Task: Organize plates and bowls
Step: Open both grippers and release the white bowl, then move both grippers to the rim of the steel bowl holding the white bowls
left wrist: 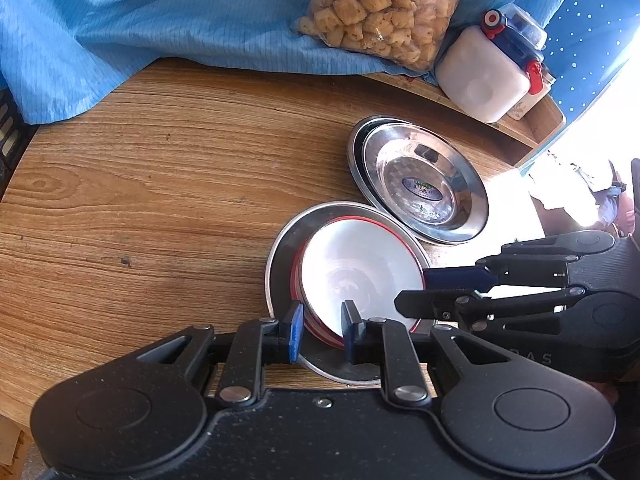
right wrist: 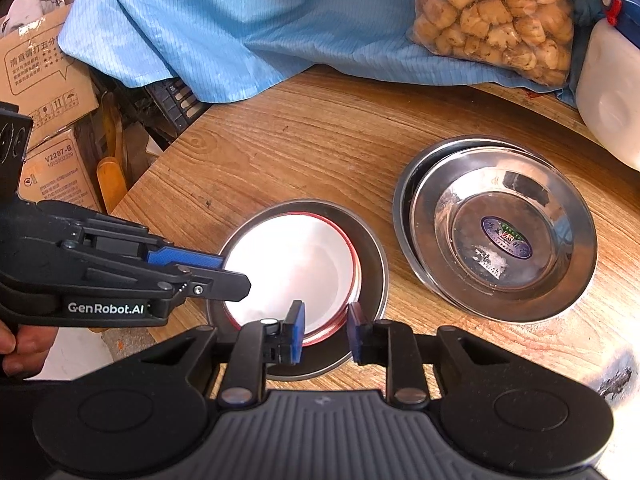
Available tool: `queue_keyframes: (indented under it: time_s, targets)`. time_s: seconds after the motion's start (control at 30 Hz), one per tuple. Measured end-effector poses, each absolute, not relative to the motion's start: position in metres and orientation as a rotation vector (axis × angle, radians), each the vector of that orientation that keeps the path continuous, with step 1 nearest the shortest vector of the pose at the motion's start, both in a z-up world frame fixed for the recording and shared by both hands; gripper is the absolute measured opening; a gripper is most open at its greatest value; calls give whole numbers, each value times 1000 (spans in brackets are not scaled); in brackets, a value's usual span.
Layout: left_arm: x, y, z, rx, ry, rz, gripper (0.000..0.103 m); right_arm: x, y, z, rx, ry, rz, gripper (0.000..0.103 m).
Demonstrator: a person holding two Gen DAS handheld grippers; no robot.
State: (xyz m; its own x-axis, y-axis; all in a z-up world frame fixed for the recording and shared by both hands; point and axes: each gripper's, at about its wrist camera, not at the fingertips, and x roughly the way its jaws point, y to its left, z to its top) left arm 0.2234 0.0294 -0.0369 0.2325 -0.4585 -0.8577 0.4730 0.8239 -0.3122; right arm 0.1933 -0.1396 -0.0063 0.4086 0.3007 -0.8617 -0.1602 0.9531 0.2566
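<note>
Two grippers meet over one stack. The left gripper (left wrist: 320, 330) has its blue-padded jaws a little apart, straddling the near rim of the white bowl (left wrist: 352, 268); whether the pads press it cannot be told. The right gripper (right wrist: 325, 330) likewise stands slightly apart astride the bowl's opposite rim. That bowl is smooth, glossy, round and red-edged, nested on similar red-rimmed ones inside a shallow steel plate (right wrist: 372, 256). Just beside it lies a second stack of mirror-bright steel plates (right wrist: 504, 232), the top one bearing an oval sticker. All rest on a grained wooden table (left wrist: 140, 184). Both grippers tilt steeply downward; a hand (right wrist: 20, 348) grips the left one's handle.
</note>
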Motion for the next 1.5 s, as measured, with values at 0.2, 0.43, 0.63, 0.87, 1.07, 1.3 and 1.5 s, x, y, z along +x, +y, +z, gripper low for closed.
queue_keyframes:
  time_s: [0.2,0.43,0.63,0.87,1.07,1.3,1.5]
  targets:
    - [224,30,-36,10,1174,-641,24,193,-137,-6,132,1118,293,32]
    - [227,34,-30,-31,1158,-626,33,192,-141,-4,160,1115,268,32]
    - [231,42,-20,-91,1103,-573,75,188,-149,4,197,1089,230,51]
    - [245,47,-13,-114,1078,-486,102,187,-164,10,254,1072,162,85]
    - [252,53,-13,-87,1055,-430,102,183,-177,14,308,1054,92,103]
    - [256,64,-19,-26,1079,-356,102,180,-193,12,346,1080,-23,103]
    - [255,69,-28,33,1113,-346,102,180,-199,0,364,1143,-74,103]
